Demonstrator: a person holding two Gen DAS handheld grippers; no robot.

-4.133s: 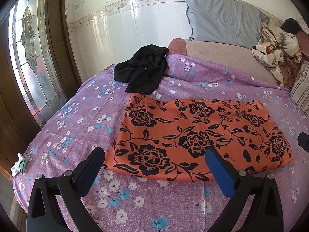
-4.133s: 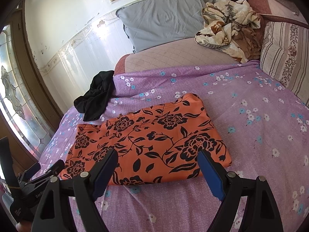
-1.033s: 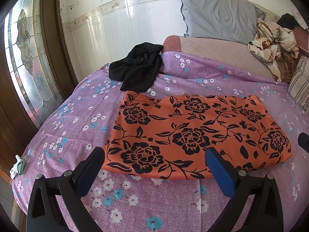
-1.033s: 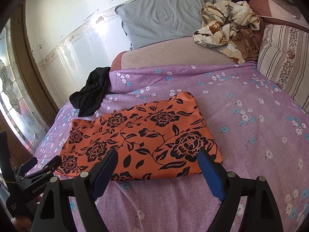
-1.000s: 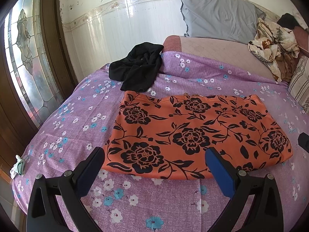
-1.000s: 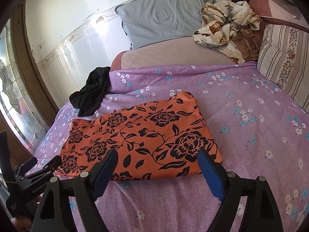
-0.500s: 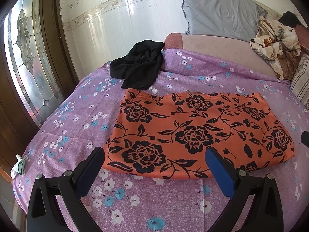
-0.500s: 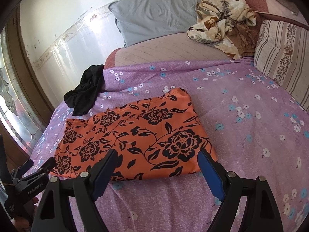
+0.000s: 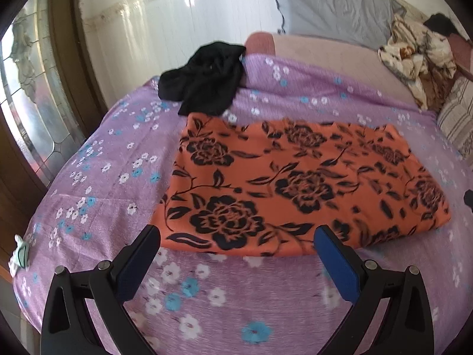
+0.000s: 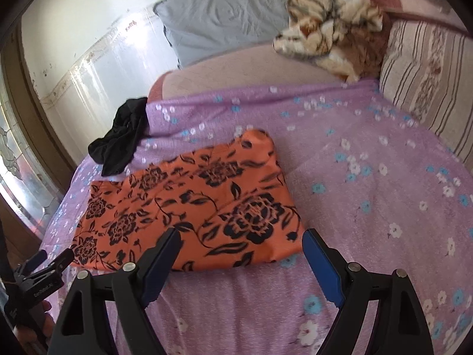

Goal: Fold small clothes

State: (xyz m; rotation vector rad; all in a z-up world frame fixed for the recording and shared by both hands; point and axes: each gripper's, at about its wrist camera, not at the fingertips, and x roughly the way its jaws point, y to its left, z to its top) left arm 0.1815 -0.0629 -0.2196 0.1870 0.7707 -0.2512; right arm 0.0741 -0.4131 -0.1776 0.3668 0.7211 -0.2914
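My bed [image 9: 97, 207] carries the folded orange floral cloth [image 9: 295, 183] lying flat, its long axis running left to right across the purple sheet, with a black garment [image 9: 204, 82] just beyond its far left corner. My left gripper [image 9: 236, 254] and right gripper [image 10: 239, 251] both hover just short of its near edge, fingers [image 9: 337, 263] spread wide, gripping nothing.
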